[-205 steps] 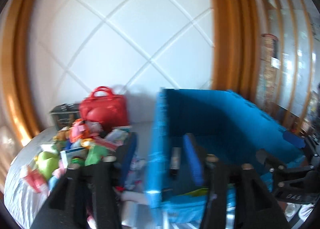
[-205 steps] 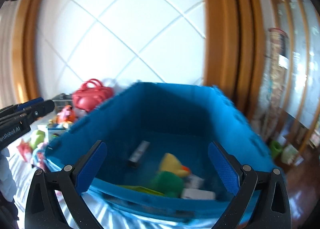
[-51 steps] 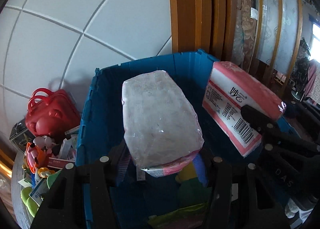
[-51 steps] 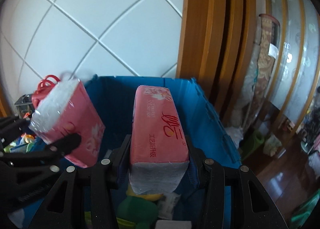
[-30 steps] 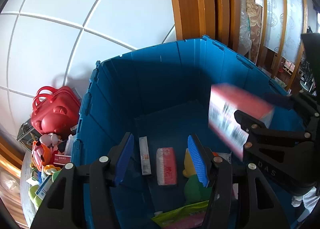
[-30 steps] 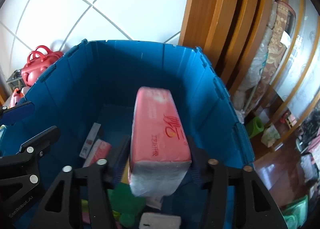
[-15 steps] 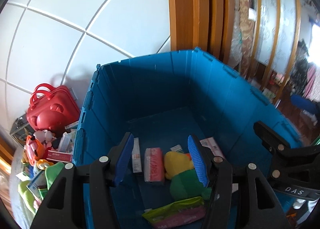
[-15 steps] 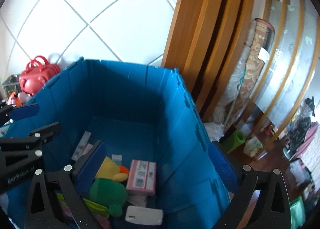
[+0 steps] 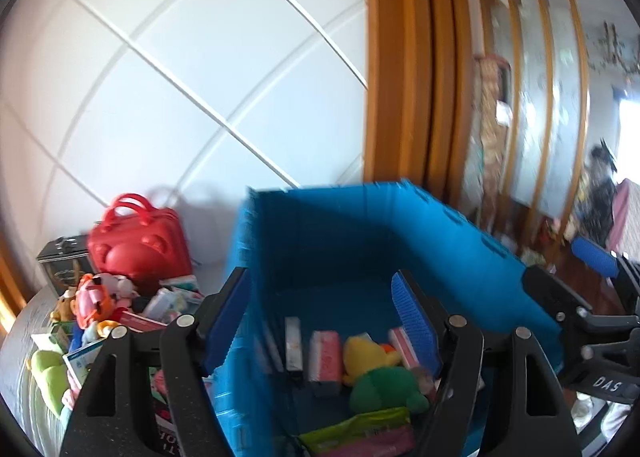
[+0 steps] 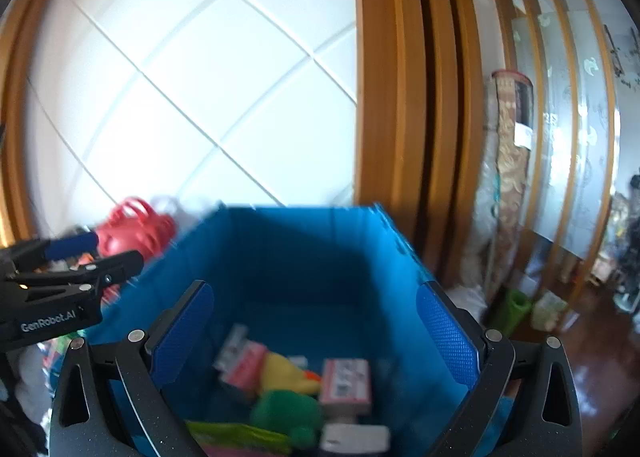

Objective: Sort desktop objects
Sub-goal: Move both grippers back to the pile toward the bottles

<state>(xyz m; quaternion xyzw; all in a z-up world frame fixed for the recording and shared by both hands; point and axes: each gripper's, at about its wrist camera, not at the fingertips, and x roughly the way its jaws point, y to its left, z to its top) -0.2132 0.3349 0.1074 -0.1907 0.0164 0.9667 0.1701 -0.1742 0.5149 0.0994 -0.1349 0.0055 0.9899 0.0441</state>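
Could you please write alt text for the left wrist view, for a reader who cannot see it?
The left gripper, empty with its jaws opening, hangs over a blue crate holding pink tissue packs, a yellow and green plush toy and a slim box. Left of the crate sit a red handbag and a pile of toys; the right gripper shows at the right edge.

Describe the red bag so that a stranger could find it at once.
Find the big blue crate by the white wall. Left of it lies a toy pile; the red bag stands behind that pile, against the wall. It alone has two looped handles and a glossy hard shell.
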